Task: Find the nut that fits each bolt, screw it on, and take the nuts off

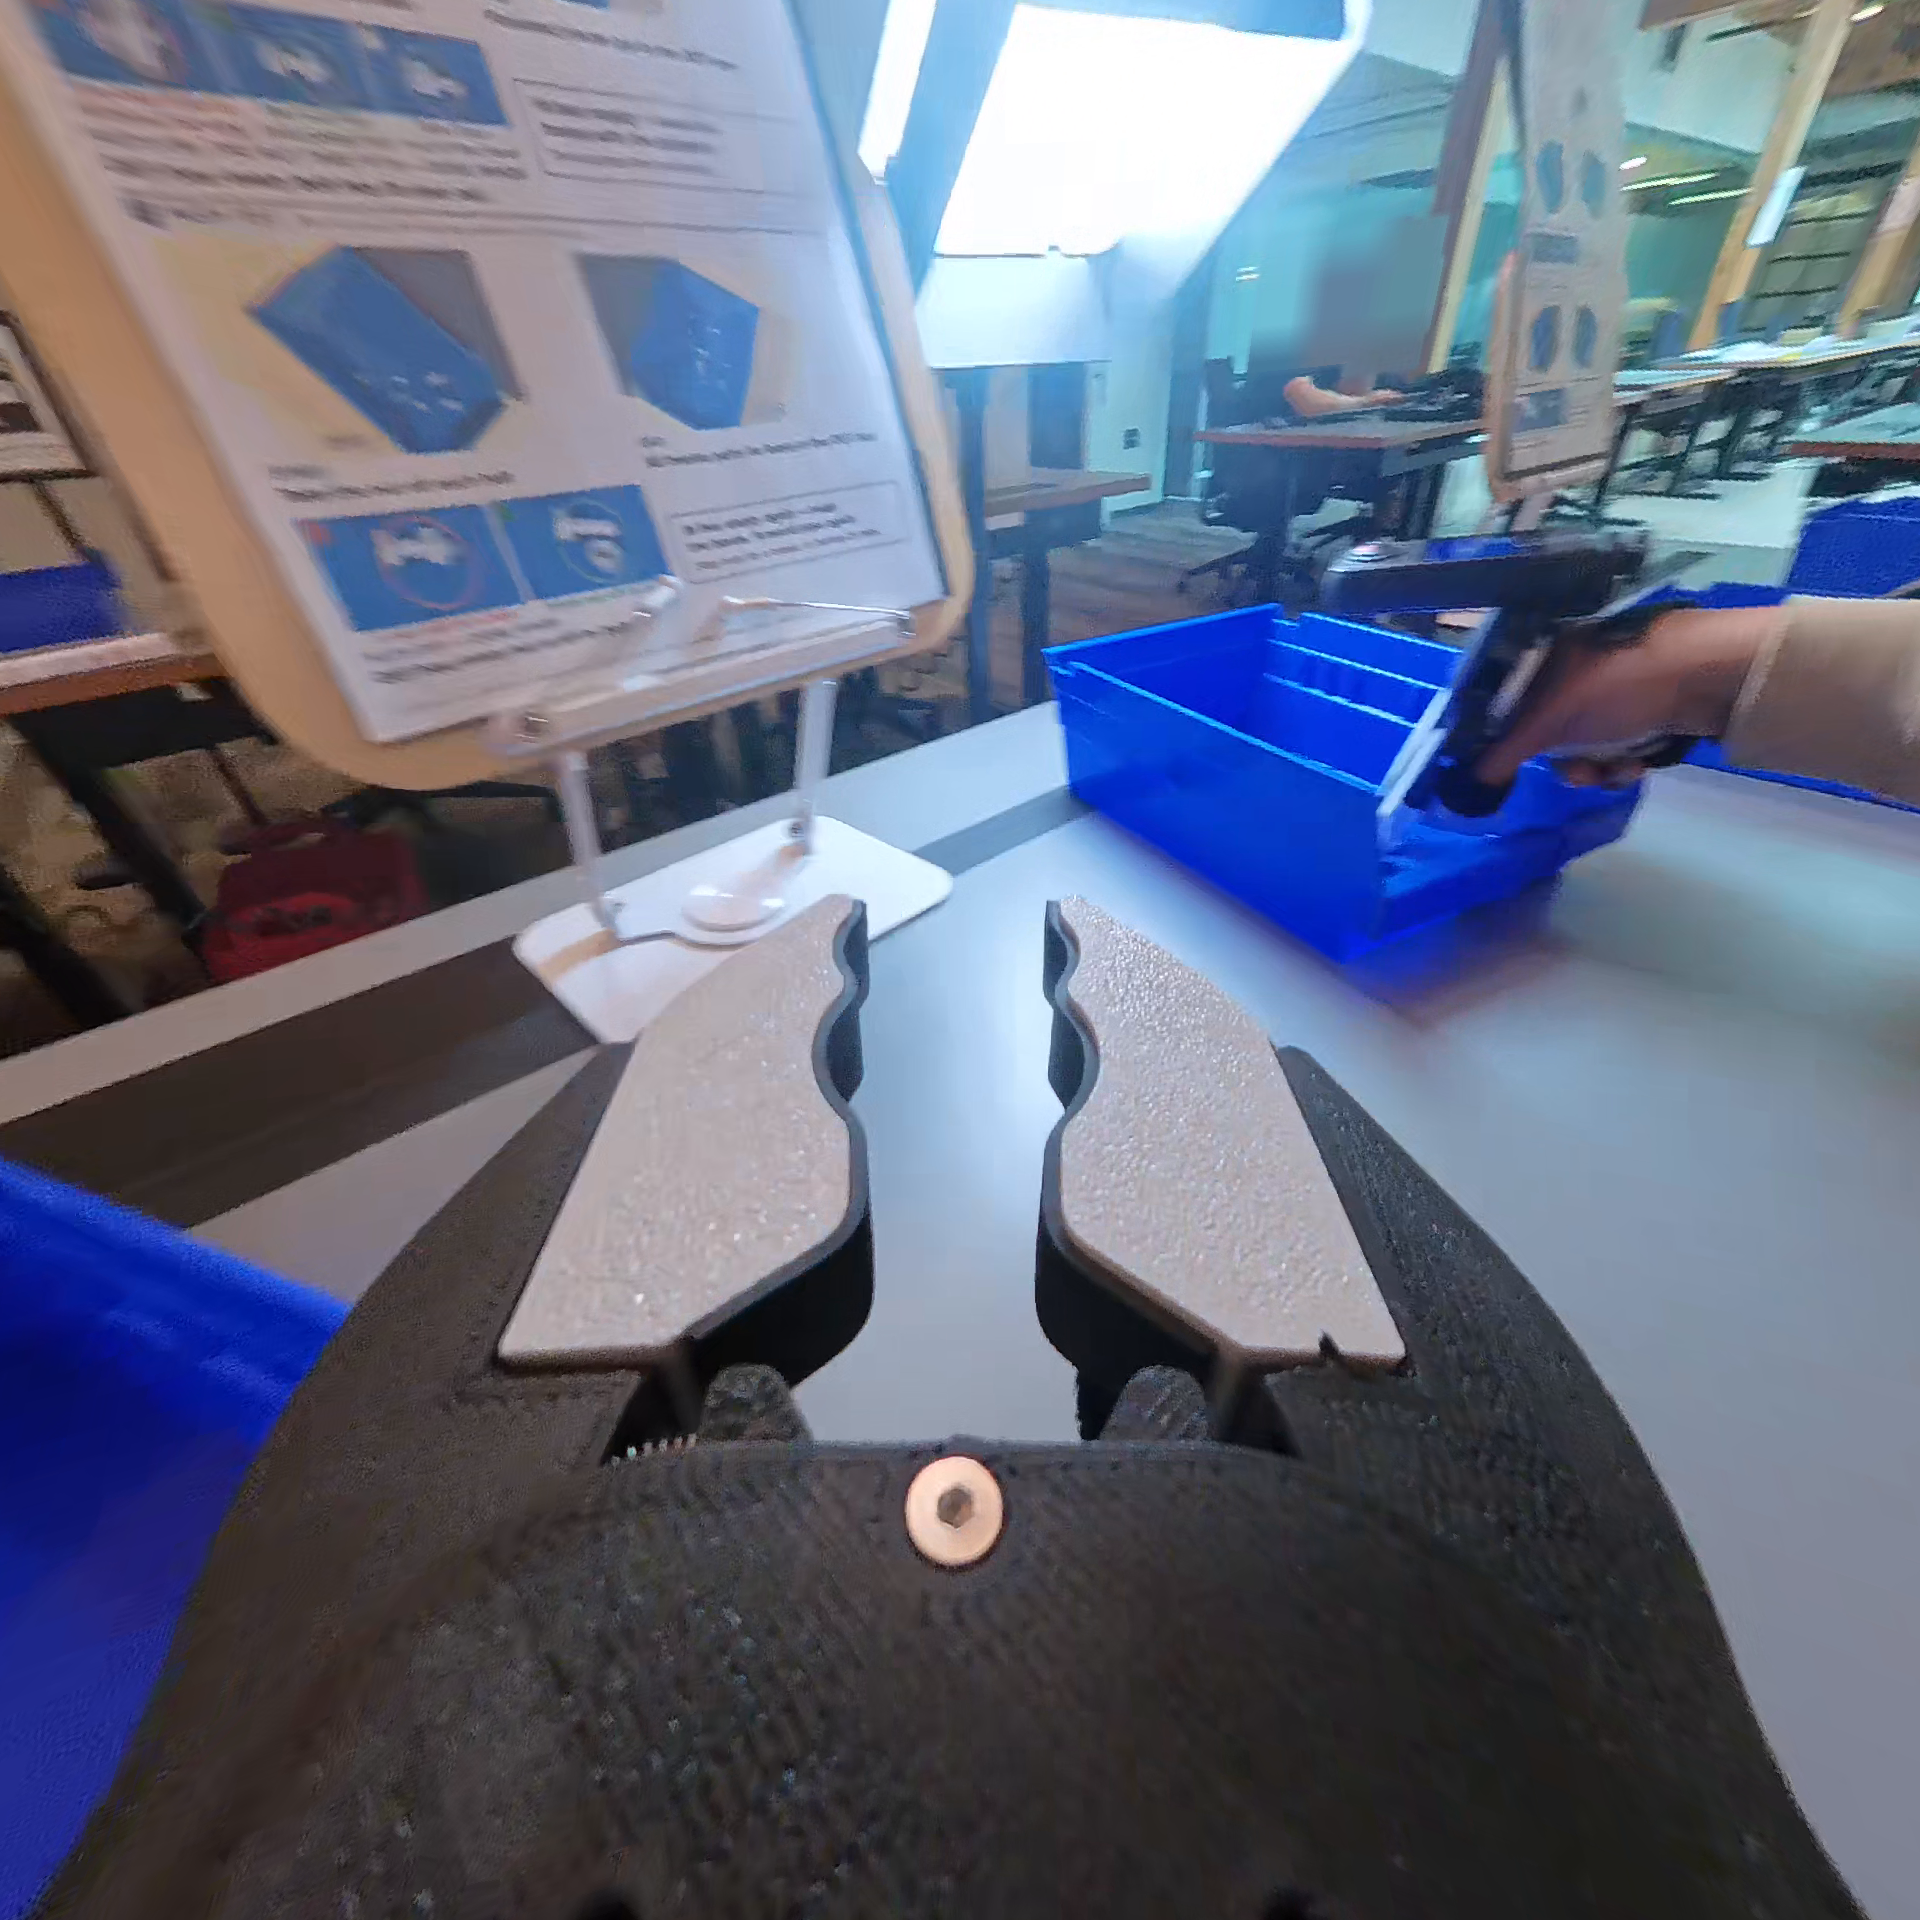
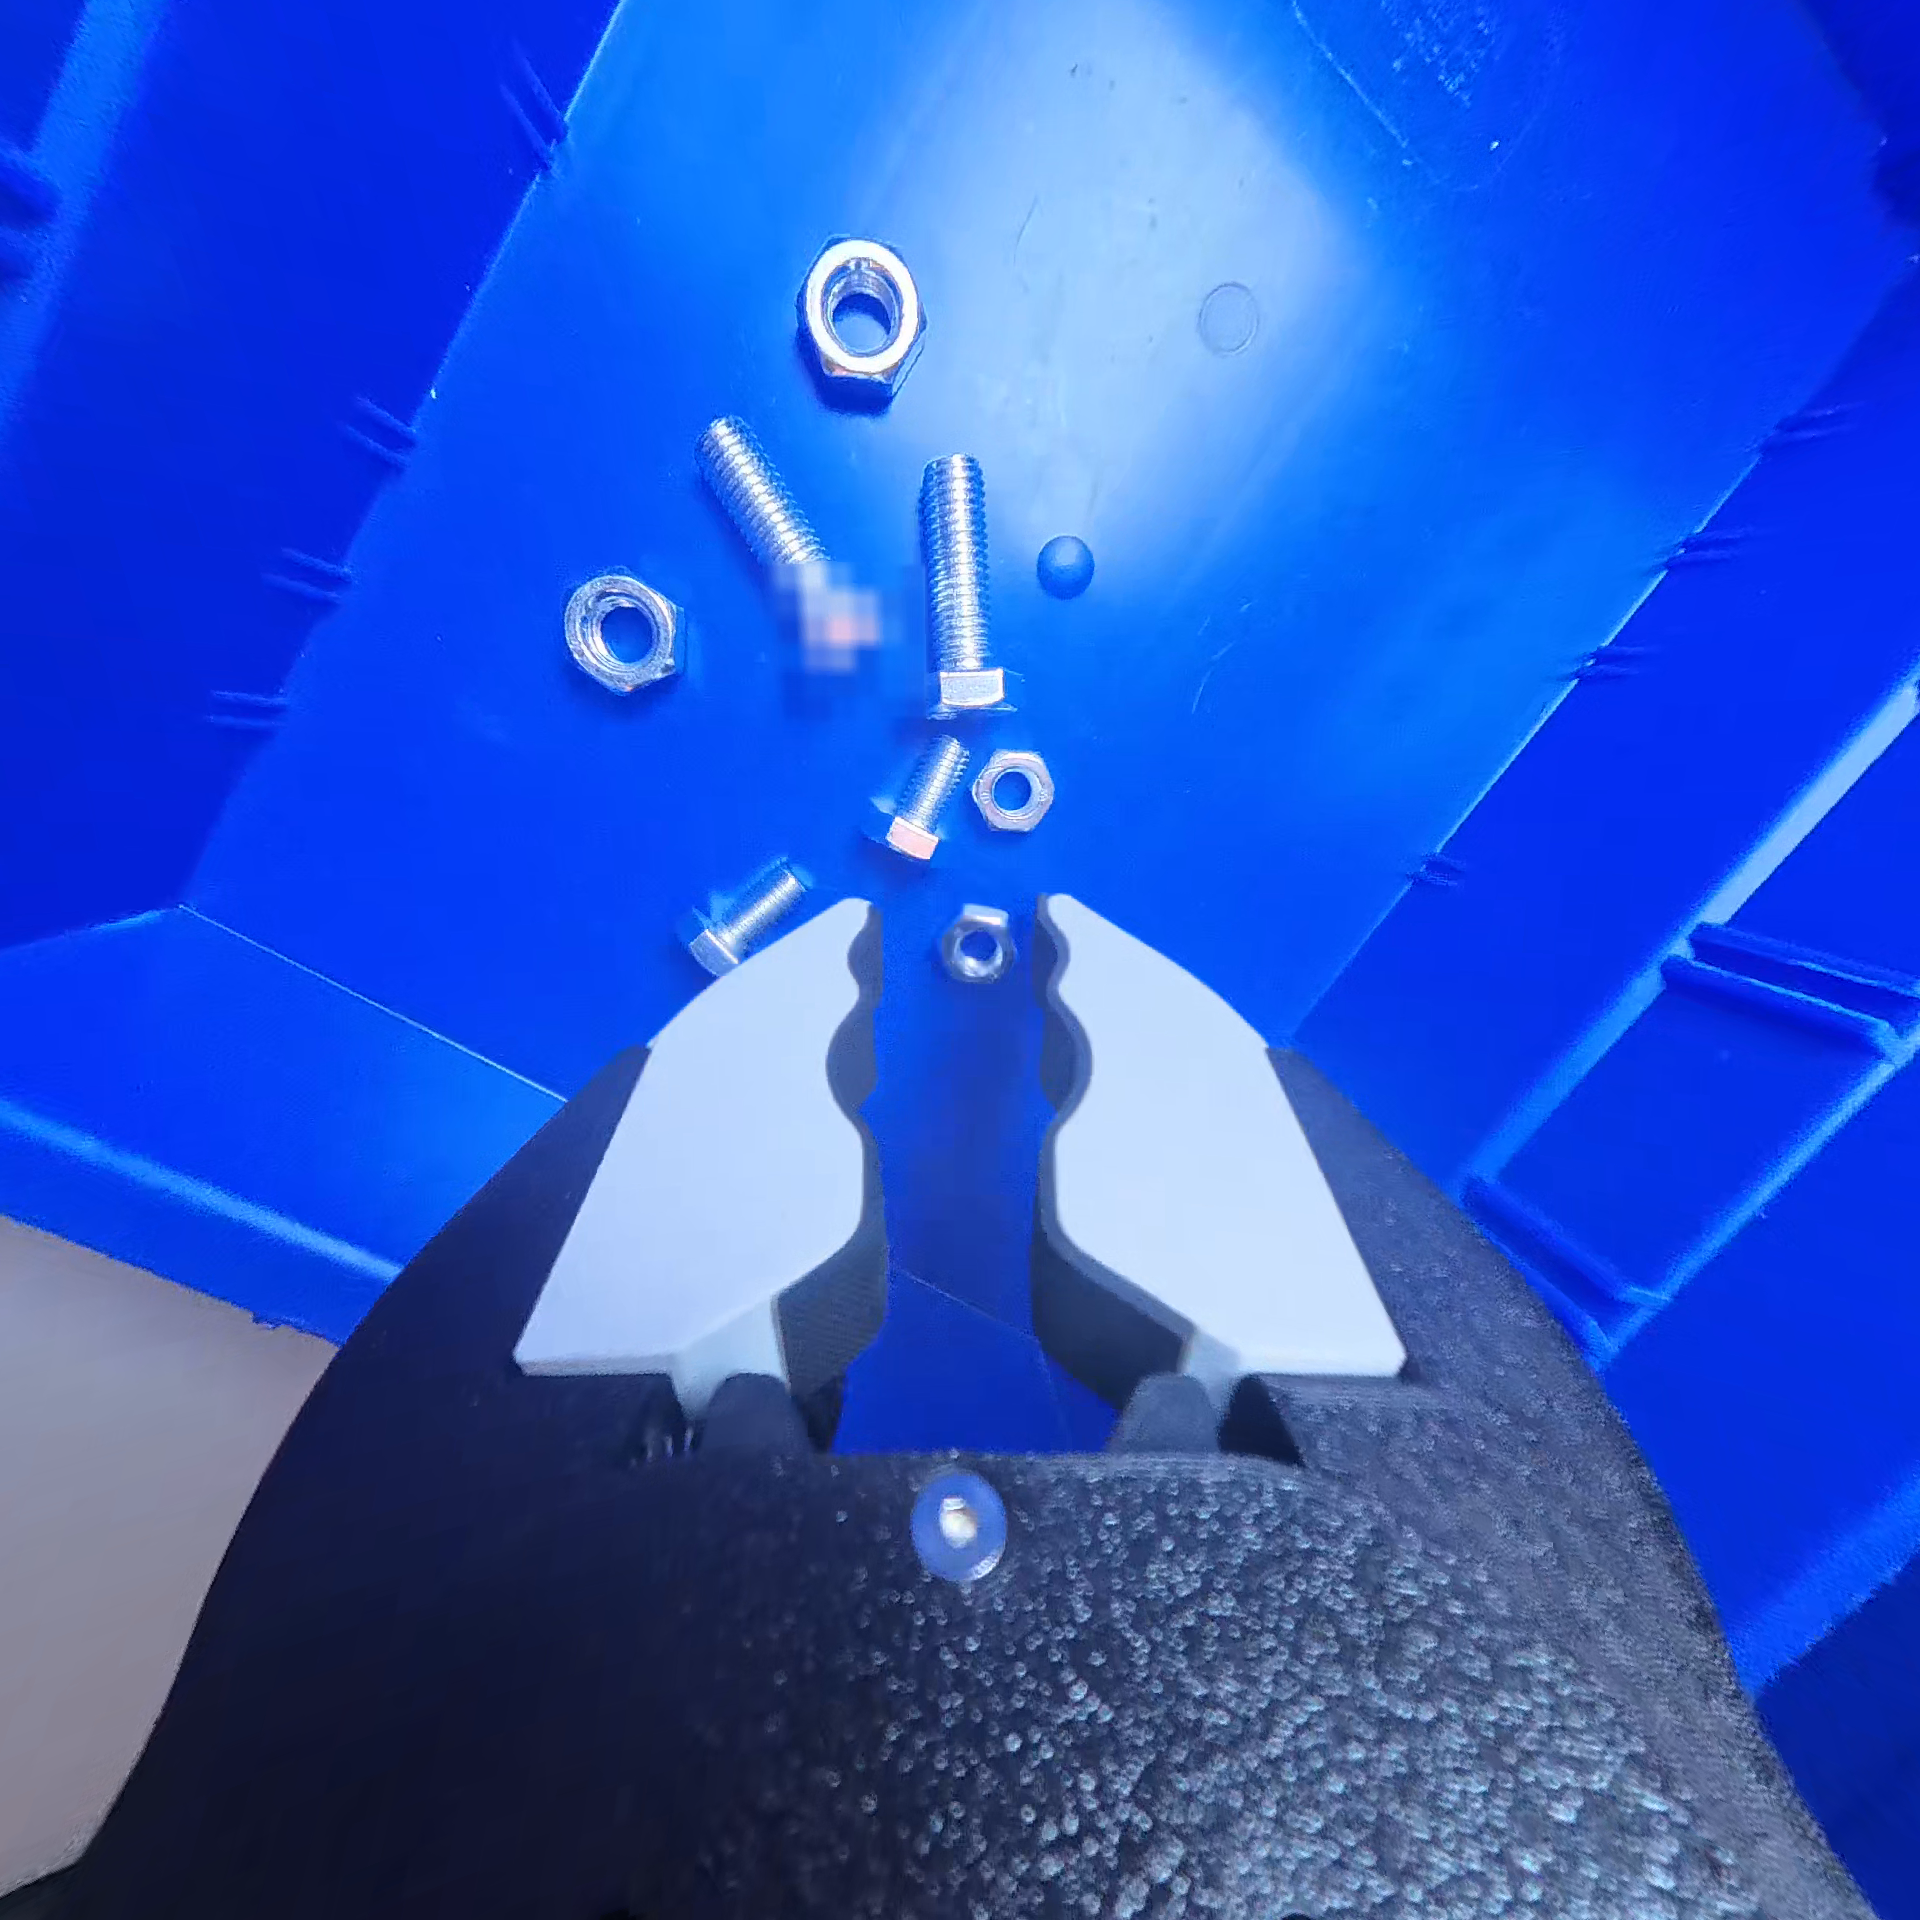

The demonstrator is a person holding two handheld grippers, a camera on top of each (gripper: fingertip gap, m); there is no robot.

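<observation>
Reaching into the blue bin (image 2: 1351,520), the right gripper (image 2: 958,914) gapes empty around the smallest nut (image 2: 974,941); three more nuts and four bolts lie beyond. Left gripper (image 1: 954,920), parted, empty, hovers over the table (image 1: 1558,1143).

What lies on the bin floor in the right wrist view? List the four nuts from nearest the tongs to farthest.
Smallest nut between the open right tongs' tips → small nut beside a short bolt → medium nut off to the left → largest nut at the far end.
</observation>
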